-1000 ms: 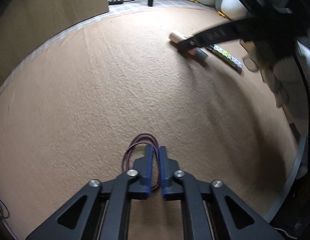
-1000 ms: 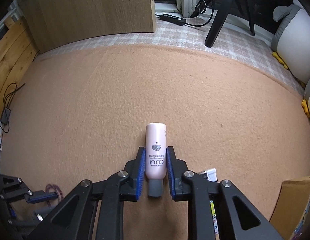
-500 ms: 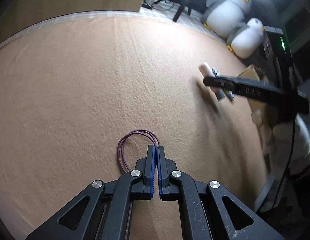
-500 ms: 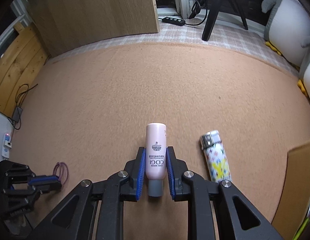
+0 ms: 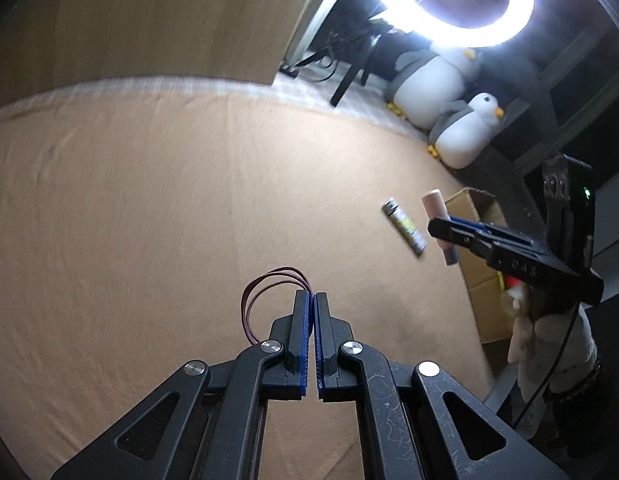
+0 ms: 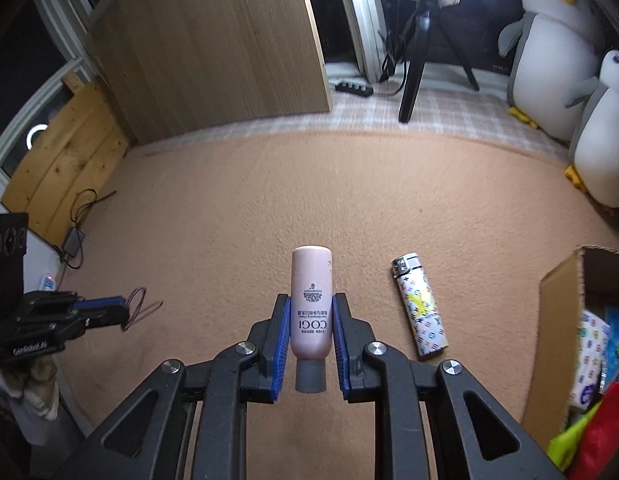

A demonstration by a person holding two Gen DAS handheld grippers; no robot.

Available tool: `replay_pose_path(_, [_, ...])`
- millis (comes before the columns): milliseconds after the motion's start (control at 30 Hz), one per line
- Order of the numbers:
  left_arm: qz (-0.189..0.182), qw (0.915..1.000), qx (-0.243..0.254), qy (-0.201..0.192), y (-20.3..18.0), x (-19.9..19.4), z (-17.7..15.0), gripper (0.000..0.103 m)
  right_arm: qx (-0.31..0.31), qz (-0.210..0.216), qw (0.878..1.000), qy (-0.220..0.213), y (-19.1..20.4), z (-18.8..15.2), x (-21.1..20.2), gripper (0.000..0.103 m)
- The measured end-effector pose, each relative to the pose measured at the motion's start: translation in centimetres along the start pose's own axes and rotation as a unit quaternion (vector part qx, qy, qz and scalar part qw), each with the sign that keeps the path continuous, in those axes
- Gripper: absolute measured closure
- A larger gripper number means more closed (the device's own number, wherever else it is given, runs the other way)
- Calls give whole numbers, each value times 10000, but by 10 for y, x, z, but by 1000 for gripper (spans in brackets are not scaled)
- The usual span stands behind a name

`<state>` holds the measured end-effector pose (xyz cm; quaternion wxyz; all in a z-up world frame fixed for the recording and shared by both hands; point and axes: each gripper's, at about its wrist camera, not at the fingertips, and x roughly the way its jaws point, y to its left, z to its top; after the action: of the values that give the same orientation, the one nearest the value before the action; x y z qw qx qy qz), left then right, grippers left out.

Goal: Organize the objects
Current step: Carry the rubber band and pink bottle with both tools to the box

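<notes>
right gripper (image 6: pixel 308 344) was clamped on a pale pink tube (image 6: pixel 311 304), blue pads pressed on both sides of it. tube was matte pink with dark print reading "cogi" upside down, a round emblem above the text, and a grey cap (image 6: pixel 310 376) at the end nearest the camera; rounded far end stuck out past the fingertips. it hung off the orange carpet (image 6: pixel 269 200), just left of the lighter (image 6: pixel 419 306). lighter lay flat on the carpet, white body with multicoloured monogram print and a silver metal top, between the tube and the cardboard box (image 6: pixel 557 320). box stood open to the right of the lighter, with colourful packets inside.

left gripper (image 5: pixel 310 300) was closed on a dark red hair tie (image 5: pixel 265 292), thin double loop pinched between the blue pads and sticking out to their left, well left of the lighter and clear of the carpet. two plush penguins (image 6: pixel 549 48) sat beyond the lighter by the carpet edge.
</notes>
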<state>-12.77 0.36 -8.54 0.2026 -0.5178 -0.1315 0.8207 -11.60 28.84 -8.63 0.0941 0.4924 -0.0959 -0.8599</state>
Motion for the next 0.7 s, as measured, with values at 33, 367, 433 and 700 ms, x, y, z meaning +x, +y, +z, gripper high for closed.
replay_pose_path(33, [-35,10000,42,-19,-5,-1,4,101,2,2,10000,-63,-1,0,-8,85])
replay_pose_path(367, [-357,9967,709,-196,-85,10,44,101,196,-282,9982,-483,-42,-6,-74,85])
replay_pose_path(433, [-475,9950,848,-223,-109,17,53,101,279,-417,9972,-563,-59,-10,-89,85])
replay_pose_path(700, [-852,9882,1259,-210,-199,61,73,101,728,-947,9901,-739,-137,-34,-140,85])
